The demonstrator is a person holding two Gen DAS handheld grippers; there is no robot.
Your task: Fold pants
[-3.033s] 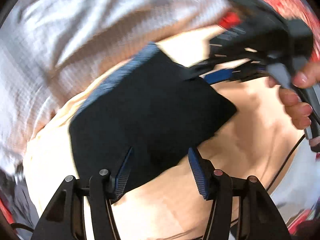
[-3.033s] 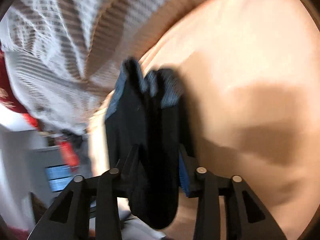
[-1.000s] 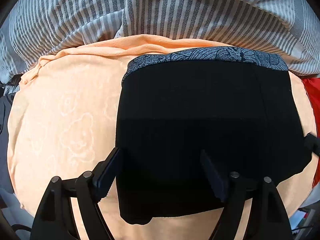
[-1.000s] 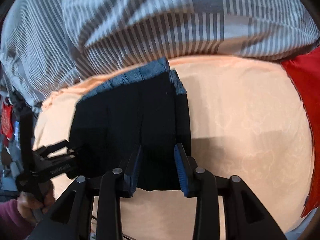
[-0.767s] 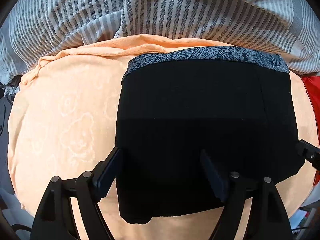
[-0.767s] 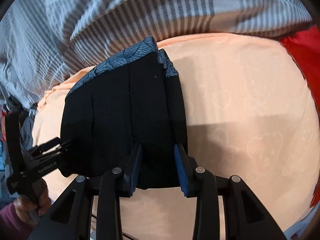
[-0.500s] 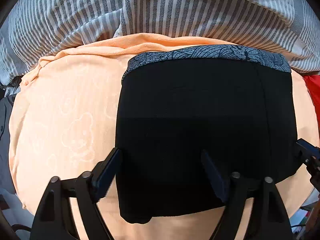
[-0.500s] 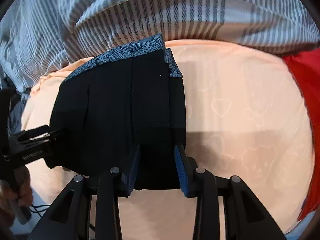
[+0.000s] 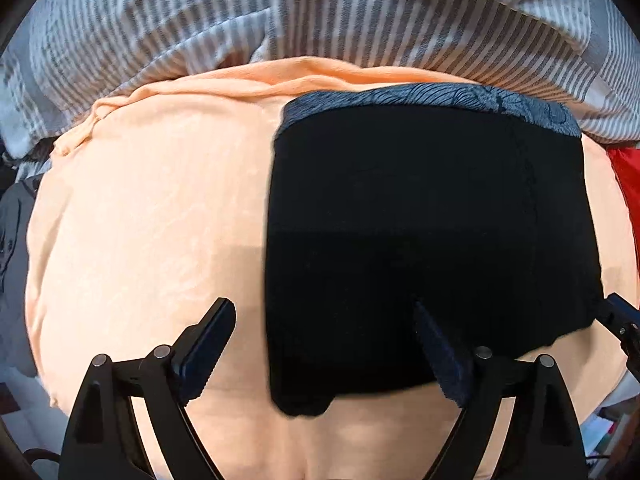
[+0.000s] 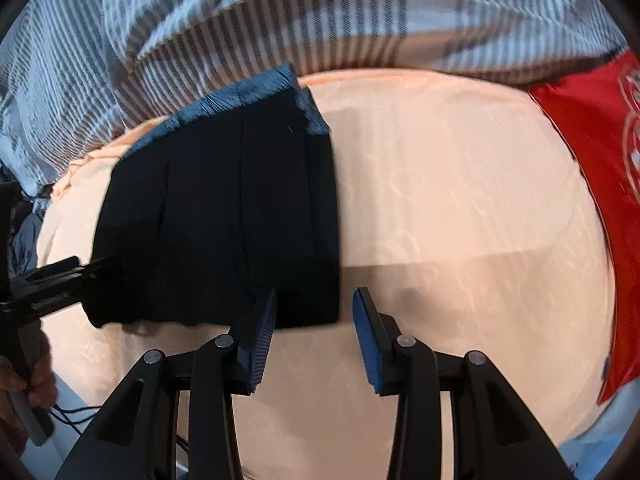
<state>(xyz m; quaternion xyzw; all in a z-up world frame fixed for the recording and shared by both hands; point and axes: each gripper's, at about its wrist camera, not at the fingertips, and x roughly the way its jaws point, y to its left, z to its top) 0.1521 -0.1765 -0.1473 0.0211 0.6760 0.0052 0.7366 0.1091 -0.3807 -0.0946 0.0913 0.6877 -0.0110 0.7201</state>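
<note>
The folded black pants [image 9: 432, 240] with a blue patterned waistband lie flat on the peach blanket [image 9: 152, 216]. My left gripper [image 9: 320, 332] is open, just above the pants' near left edge, one finger over the blanket and one over the cloth. In the right wrist view the pants [image 10: 224, 220] lie left of centre. My right gripper [image 10: 314, 320] is open and empty at the pants' near right corner, above the peach blanket [image 10: 460, 200]. The left gripper [image 10: 60, 280] shows at the left edge.
A grey striped quilt [image 9: 320, 20] is bunched along the far side of the blanket. A red cloth [image 10: 592, 152] lies at the right. The blanket's near edge drops off towards the floor, with a cable [image 10: 72, 414] at lower left.
My right gripper has opened, let go of the pants and drawn back to the right. My left gripper has shifted left, so the pants now sit right of centre.
</note>
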